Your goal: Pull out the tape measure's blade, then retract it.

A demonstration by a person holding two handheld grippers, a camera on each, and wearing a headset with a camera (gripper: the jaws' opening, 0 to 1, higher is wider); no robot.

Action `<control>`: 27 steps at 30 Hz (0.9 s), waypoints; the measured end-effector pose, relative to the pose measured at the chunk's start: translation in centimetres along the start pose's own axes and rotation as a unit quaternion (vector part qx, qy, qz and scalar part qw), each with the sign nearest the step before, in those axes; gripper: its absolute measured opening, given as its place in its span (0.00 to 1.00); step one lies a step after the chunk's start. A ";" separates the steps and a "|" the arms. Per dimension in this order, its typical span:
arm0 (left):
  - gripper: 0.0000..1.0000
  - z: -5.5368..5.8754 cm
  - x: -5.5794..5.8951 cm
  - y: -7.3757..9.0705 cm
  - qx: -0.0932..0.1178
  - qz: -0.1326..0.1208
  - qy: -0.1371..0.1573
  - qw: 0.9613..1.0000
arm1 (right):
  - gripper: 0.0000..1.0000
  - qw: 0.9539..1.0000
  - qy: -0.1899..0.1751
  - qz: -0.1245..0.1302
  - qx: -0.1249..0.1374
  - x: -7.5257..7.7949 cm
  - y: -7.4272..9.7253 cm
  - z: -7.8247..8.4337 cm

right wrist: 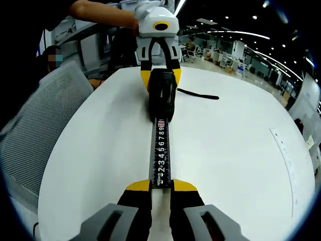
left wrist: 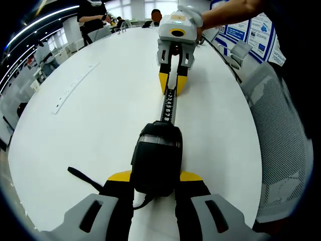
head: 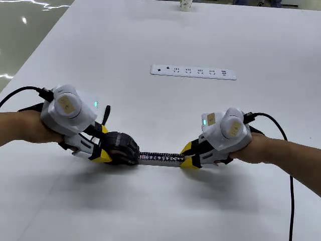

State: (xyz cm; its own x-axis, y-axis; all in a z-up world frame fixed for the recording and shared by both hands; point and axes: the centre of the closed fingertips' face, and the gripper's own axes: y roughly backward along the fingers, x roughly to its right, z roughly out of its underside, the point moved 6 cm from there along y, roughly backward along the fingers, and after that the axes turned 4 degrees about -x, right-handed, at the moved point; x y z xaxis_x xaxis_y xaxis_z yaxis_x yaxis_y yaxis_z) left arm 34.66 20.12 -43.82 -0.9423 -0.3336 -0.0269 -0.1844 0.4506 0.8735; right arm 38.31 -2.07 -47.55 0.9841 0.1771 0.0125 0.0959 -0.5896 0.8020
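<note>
A black tape measure case (head: 121,147) lies low over the white table, clamped in my left gripper (head: 103,150); in the left gripper view the case (left wrist: 157,158) sits between the yellow-tipped fingers (left wrist: 119,176). A short length of numbered blade (head: 160,158) runs right from the case to my right gripper (head: 187,155), which is shut on the blade's end. In the right gripper view the blade (right wrist: 161,159) shows numbers 2 to 9 and leads up to the case (right wrist: 162,93). The case's black wrist strap (right wrist: 198,94) trails on the table.
A white power strip (head: 193,72) lies on the table beyond the grippers. A small white object (head: 185,5) stands at the far edge. Black cables (head: 290,165) trail from both grippers. Grey mesh chairs (left wrist: 281,125) stand beside the table, with people in the distance.
</note>
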 end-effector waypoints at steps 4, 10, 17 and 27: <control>0.26 0.0 0.0 0.0 0.000 0.000 0.000 1.000 | 0.09 1.000 -0.001 0.001 -0.001 0.0 0.3 0.4; 0.26 0.0 0.1 0.0 -0.001 0.000 0.001 1.000 | 0.09 1.000 -0.005 0.001 -0.003 -0.1 0.7 0.9; 0.26 0.0 0.0 0.1 -0.001 0.000 0.002 1.000 | 0.09 1.000 -0.008 0.002 -0.003 -0.1 1.2 1.5; 0.26 -0.1 0.1 0.1 0.000 0.001 0.004 1.000 | 0.09 1.000 -0.015 0.002 -0.002 -0.1 2.0 2.4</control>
State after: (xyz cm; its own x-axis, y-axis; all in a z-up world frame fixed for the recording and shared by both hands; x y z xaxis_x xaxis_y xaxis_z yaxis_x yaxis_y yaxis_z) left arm 34.60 20.09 -43.73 -0.9405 -0.3392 -0.0219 -0.1830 0.4510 0.8735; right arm 38.81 -5.18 -47.42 0.9885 0.1513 -0.0010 0.0906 -0.5864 0.8049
